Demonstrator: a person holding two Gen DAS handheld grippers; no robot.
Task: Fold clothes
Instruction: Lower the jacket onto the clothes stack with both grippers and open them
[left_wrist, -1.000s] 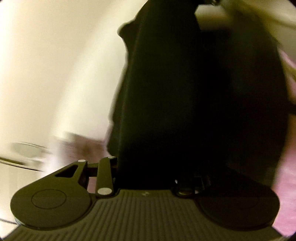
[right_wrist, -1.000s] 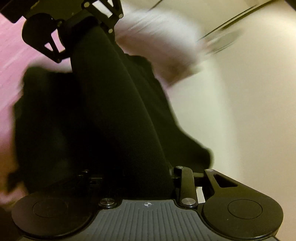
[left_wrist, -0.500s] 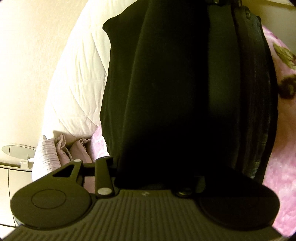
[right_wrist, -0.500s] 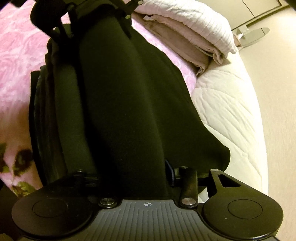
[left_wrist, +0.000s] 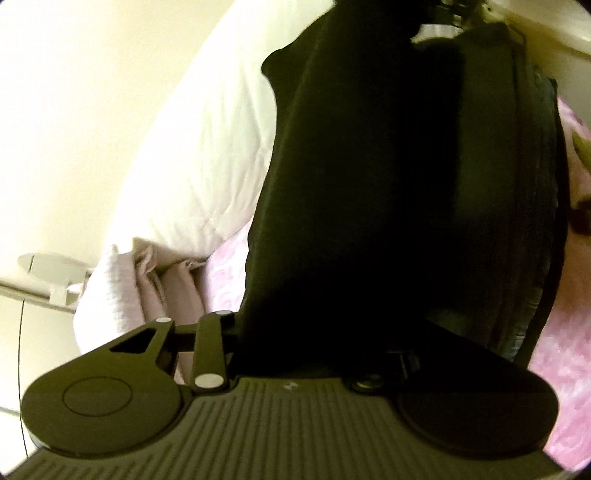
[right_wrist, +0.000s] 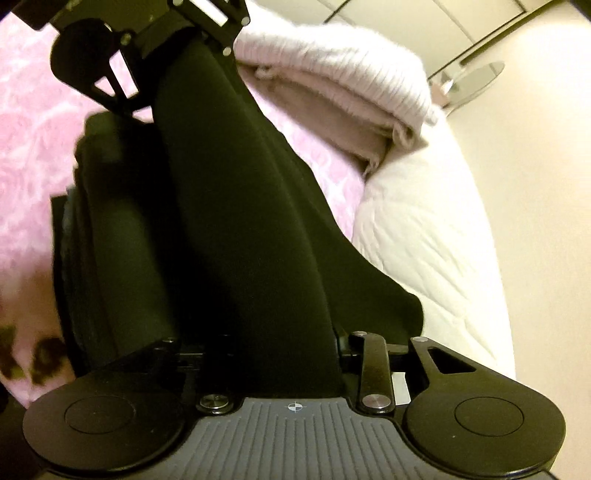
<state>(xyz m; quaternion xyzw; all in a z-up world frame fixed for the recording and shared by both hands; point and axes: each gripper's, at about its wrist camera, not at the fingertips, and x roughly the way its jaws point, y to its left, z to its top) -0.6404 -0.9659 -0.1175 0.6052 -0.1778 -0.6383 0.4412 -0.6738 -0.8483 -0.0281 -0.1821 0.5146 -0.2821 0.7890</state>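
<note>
A black garment (left_wrist: 369, 184) hangs stretched between my two grippers above the bed. My left gripper (left_wrist: 306, 343) is shut on one end of it, and the cloth covers its fingertips. My right gripper (right_wrist: 273, 350) is shut on the other end of the black garment (right_wrist: 240, 203). Each gripper shows at the top of the other's view: the right gripper (left_wrist: 450, 7) and the left gripper (right_wrist: 177, 33). Under the hanging cloth a stack of folded dark clothes (right_wrist: 110, 258) lies on the pink blanket (right_wrist: 29, 147).
A white quilted cover (right_wrist: 424, 240) wraps the bed's edge. Folded pale pink and beige knitwear (right_wrist: 351, 74) sits on the bed beside the garment. A small round glass table (right_wrist: 476, 77) stands on the cream floor (right_wrist: 535, 184) past the bed.
The blurred sweep of a second ago has slowed and the bed is now sharp. Both grippers have kept hold of the black garment and stand slightly nearer each other.
</note>
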